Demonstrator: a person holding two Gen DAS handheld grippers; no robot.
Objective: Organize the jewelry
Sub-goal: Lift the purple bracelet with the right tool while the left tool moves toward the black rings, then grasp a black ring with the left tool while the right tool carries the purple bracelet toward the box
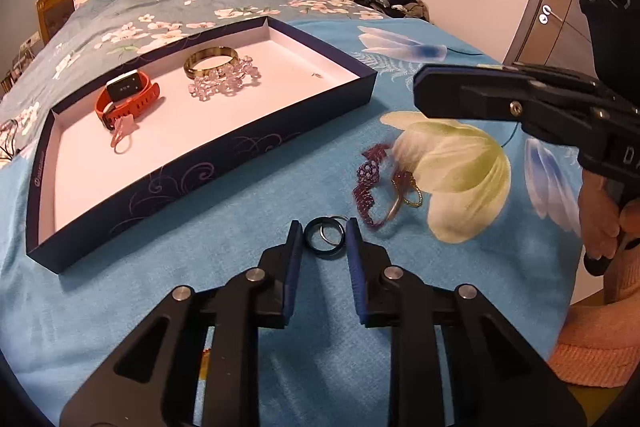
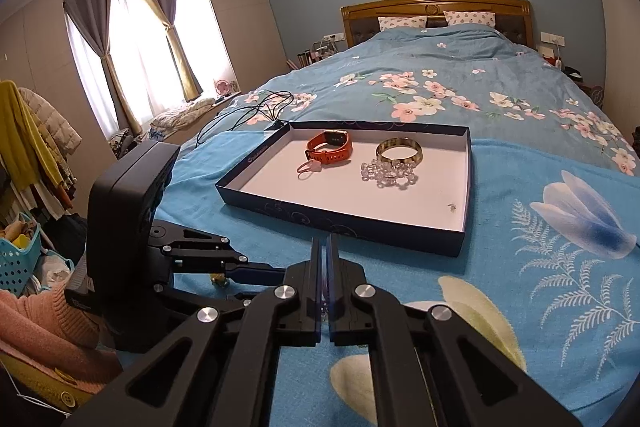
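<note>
Between the left claw's [image 1: 323,233] parted pads lie a dark ring [image 1: 323,237] and a thin silver ring [image 1: 335,227], untouched. Beside them sits a maroon beaded bracelet [image 1: 366,183]. Right claw [image 2: 325,247] is closed, empty. Beyond, the box lid [image 1: 208,163] holds a watch [image 1: 128,97], bangle [image 1: 211,62] and crystal beads [image 1: 224,83].

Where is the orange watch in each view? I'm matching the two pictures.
Left wrist view: orange watch at left, in the box's left part.
Right wrist view: orange watch centre, upper half, at the box's far side.
Shared landmark: gold bangle beside it.
</note>
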